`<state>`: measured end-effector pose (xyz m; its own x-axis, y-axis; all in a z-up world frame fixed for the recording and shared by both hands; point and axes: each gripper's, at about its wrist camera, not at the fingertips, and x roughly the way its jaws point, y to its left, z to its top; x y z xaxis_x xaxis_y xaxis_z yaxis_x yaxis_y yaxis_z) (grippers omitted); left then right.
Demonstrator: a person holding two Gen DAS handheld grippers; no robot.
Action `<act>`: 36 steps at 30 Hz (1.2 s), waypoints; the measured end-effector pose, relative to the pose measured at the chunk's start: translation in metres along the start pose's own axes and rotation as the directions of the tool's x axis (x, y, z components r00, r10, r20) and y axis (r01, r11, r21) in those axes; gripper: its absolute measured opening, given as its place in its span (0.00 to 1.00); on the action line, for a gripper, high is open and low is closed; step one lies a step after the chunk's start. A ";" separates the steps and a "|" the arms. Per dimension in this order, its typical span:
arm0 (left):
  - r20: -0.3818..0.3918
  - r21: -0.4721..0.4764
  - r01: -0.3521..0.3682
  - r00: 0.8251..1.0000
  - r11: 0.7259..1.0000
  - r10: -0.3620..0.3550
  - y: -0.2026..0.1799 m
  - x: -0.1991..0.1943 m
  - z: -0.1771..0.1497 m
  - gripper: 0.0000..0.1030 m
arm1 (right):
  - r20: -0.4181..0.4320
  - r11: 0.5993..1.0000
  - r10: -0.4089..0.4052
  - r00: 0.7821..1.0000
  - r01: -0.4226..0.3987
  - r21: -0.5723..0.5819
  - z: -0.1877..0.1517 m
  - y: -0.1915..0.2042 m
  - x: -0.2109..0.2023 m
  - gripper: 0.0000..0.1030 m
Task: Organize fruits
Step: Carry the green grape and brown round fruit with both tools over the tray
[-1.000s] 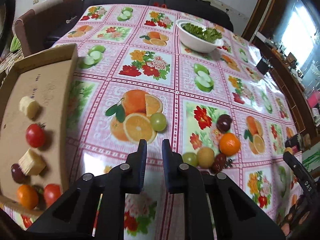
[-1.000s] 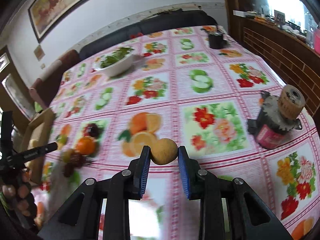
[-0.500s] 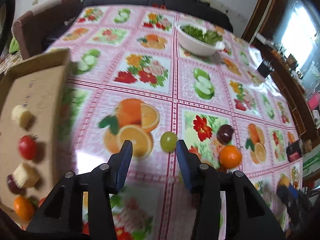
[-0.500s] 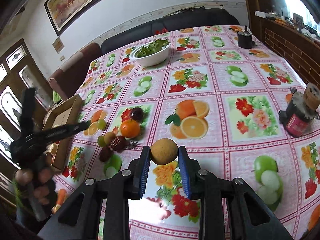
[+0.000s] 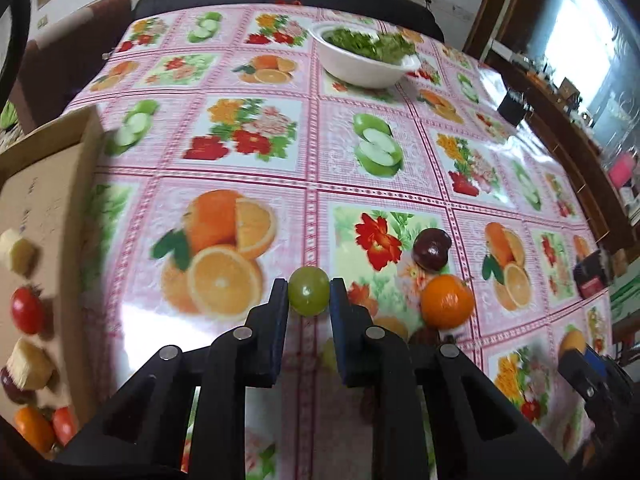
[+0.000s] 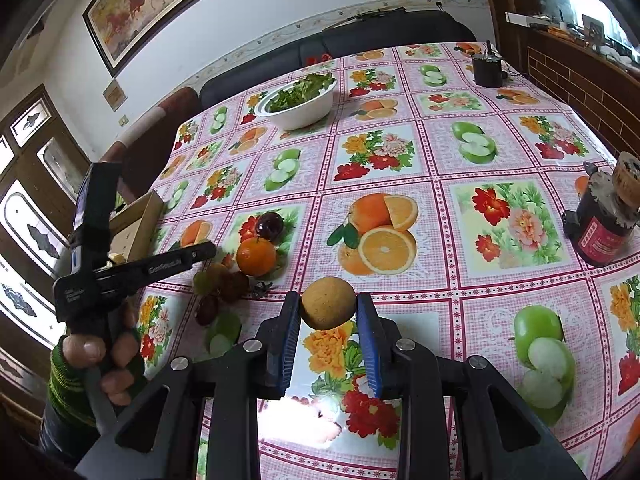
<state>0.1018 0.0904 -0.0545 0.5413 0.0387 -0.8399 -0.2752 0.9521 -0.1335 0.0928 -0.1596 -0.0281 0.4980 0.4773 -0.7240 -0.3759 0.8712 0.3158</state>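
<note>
My left gripper (image 5: pixel 309 294) is shut on a green grape (image 5: pixel 309 290) just above the fruit-print tablecloth. To its right lie an orange (image 5: pixel 446 301) and a dark plum (image 5: pixel 431 249). A cardboard tray (image 5: pixel 44 208) at the left holds tomatoes, pale cubes and other small fruits. My right gripper (image 6: pixel 328 310) is shut on a brown round fruit (image 6: pixel 328 308) held above the table. In the right wrist view the orange (image 6: pixel 256 256), plum (image 6: pixel 269 224), several small fruits (image 6: pixel 220 284) and the left gripper (image 6: pixel 140 268) lie at the left.
A white bowl of greens (image 5: pixel 362 58) stands at the far side; it also shows in the right wrist view (image 6: pixel 298 100). A dark jar (image 6: pixel 604 220) stands at the right edge, a black cup (image 6: pixel 487 70) far back. A sofa runs behind the table.
My left gripper moved forward and closed on the green grape. My right gripper kept hold of the brown fruit and shifted little.
</note>
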 end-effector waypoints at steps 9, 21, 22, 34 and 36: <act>0.081 -0.091 -0.011 0.997 0.996 0.018 0.043 -0.063 -0.017 0.17 | 0.007 0.998 0.049 0.999 -0.049 -0.033 0.003 0.026 -0.002 0.28; 0.119 -0.141 -0.122 0.983 0.982 0.139 0.075 -0.097 -0.038 0.17 | -0.020 0.980 0.154 0.988 -0.155 -0.128 0.005 0.089 0.006 0.28; 0.122 -0.147 -0.128 0.982 0.981 0.146 0.077 -0.099 -0.039 0.17 | -0.022 0.977 0.161 0.987 -0.163 -0.139 0.005 0.095 0.007 0.28; 0.142 -0.212 -0.177 0.967 0.961 0.210 0.115 -0.119 -0.049 0.17 | -0.071 0.946 0.228 0.971 -0.239 -0.220 0.001 0.151 0.023 0.28; 0.142 -0.222 -0.181 0.966 0.958 0.216 0.120 -0.121 -0.051 0.17 | -0.081 0.940 0.238 0.968 -0.250 -0.234 -0.001 0.161 0.026 0.27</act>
<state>-0.0371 0.1850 0.0044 0.5765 0.2860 -0.7654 -0.5384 0.8376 -0.0926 0.0446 -0.0074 0.0033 0.3292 0.6597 -0.6756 -0.6605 0.6722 0.3346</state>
